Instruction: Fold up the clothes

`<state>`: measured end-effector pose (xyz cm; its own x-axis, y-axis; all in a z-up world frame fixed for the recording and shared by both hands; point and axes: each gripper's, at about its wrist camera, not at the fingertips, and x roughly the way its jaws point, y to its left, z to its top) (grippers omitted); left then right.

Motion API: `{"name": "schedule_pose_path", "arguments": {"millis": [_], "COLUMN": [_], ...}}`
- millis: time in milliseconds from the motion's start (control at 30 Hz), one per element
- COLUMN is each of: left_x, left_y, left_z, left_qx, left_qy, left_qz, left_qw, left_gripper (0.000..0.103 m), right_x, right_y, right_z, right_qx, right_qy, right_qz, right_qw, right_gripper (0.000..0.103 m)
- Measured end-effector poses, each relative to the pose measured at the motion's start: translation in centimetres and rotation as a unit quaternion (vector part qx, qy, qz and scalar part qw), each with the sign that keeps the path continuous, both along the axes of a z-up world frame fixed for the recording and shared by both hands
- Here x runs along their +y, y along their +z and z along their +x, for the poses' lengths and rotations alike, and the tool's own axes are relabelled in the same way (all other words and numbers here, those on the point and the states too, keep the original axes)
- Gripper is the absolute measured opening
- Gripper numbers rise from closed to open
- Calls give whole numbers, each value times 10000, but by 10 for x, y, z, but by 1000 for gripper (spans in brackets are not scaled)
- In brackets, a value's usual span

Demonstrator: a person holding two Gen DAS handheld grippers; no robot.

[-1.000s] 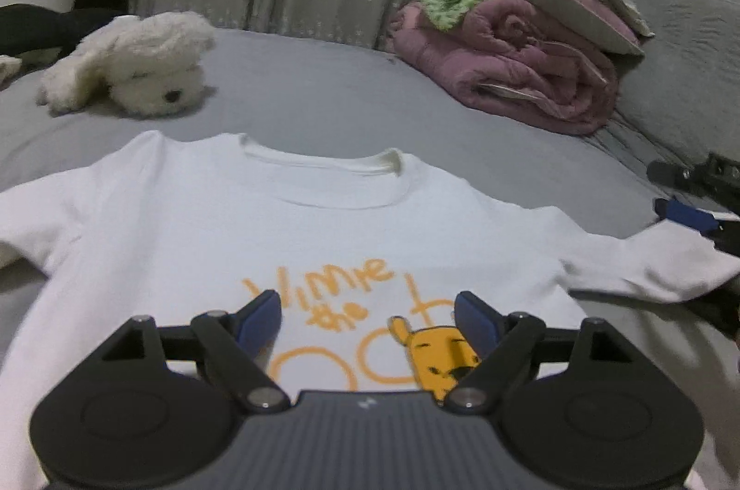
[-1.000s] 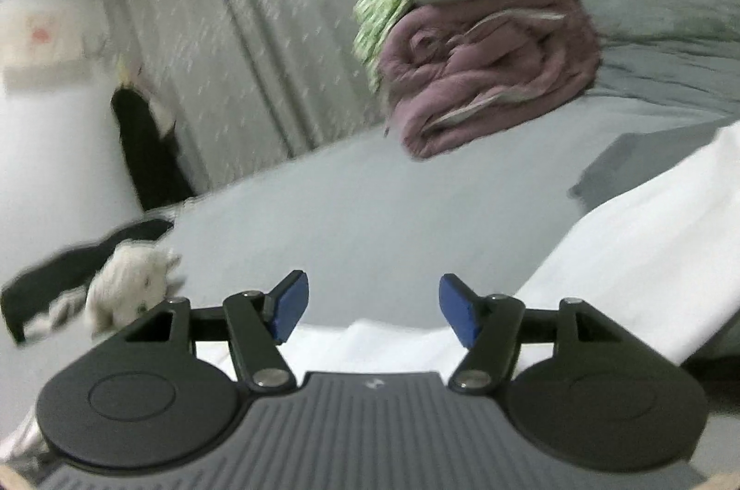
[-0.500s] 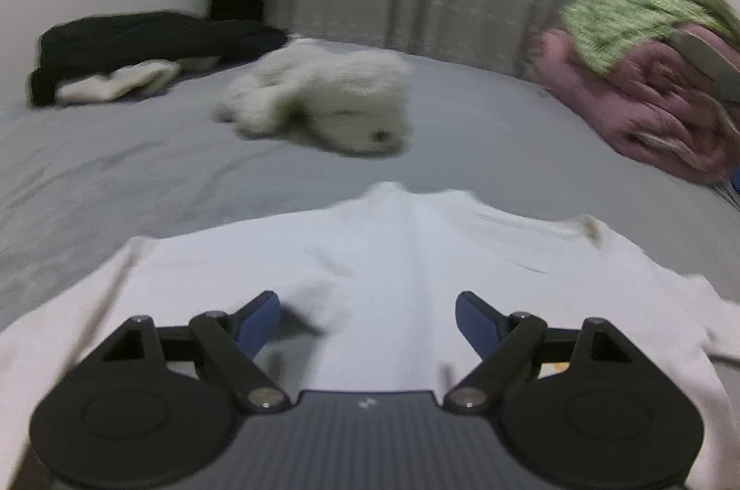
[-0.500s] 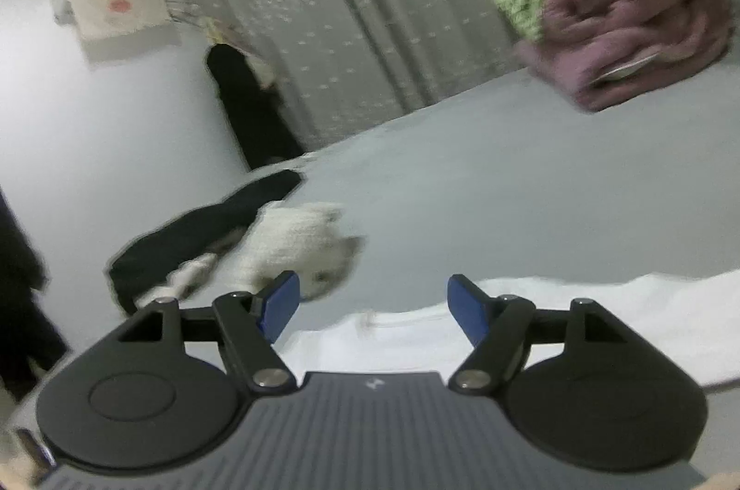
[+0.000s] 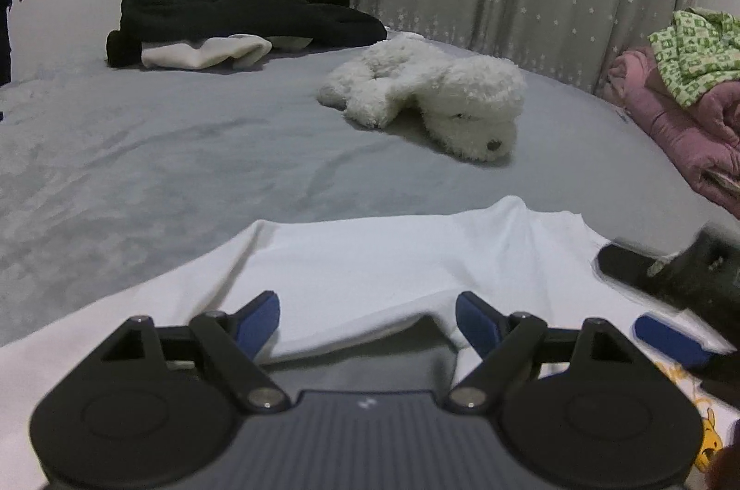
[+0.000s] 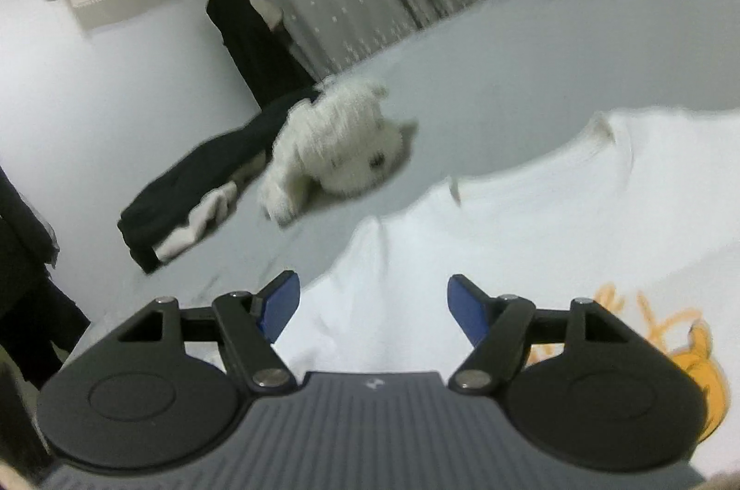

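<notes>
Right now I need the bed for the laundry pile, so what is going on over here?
A person is folding clothes with a handheld gripper in each hand. A white T-shirt with an orange cartoon print lies spread on the grey bed. Both the left gripper and the right gripper are open over its sleeve and shoulder end, gripping nothing; no fold shows yet. A white plush dog and dark clothes lie beyond it.

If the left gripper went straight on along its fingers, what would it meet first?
Most likely the white cotton T-shirt spread on the grey bed: the open left gripper points down at its sleeve fold. Depth is unclear.
</notes>
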<state>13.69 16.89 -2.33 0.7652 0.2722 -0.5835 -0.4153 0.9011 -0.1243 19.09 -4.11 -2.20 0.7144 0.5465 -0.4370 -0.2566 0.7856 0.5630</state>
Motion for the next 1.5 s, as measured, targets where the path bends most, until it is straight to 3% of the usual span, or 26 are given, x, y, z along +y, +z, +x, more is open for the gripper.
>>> {"name": "schedule_pose_path", "arguments": {"millis": [367,500,733,867,1033,1200,1267,1333,1367,1400,1500], "left_x": [-26,-25,-4,5,9,16,19,23,24,27,35], "left_y": [27,43,73,70,38,3,-5,-5,-4,-3,1], "left_z": [-15,-32,-74,-91,-96,-91,-90,-89,-89,-86,-82], "left_qx": [-198,117,606,886,1448,1970,2042,2026,2046,2084,2150], "left_qy": [-188,-430,-709,-831,-1121,-1185,-1159,-1100,-1070,-1038,-945], "left_qz": [573,894,1775,2142,2340,2136,2078,2044,2039,2061,2100], "left_qw": [9980,9950,9797,9692,9548,9495,9496,9514,9514,9504,9491], "left_gripper": [84,84,85,85,82,58,57,44,25,12,5], "right_x": [-14,-21,-21,-12,-7,-7,-7,-5,-4,-3,-1], "right_y": [-8,-3,3,4,3,-1,-2,-3,-3,-4,-5], "right_z": [-4,-2,-2,2,4,7,7,7,7,8,8], "right_qx": [218,192,136,127,133,201,206,219,227,237,255], "right_qy": [364,337,323,395,422,375,377,386,396,404,425], "right_qz": [371,559,667,704,670,635,612,584,568,551,514], "right_qw": [9984,9977,9972,9967,9968,9971,9972,9973,9973,9974,9974], "right_gripper": [75,75,75,75,75,75,75,75,75,75,75]}}
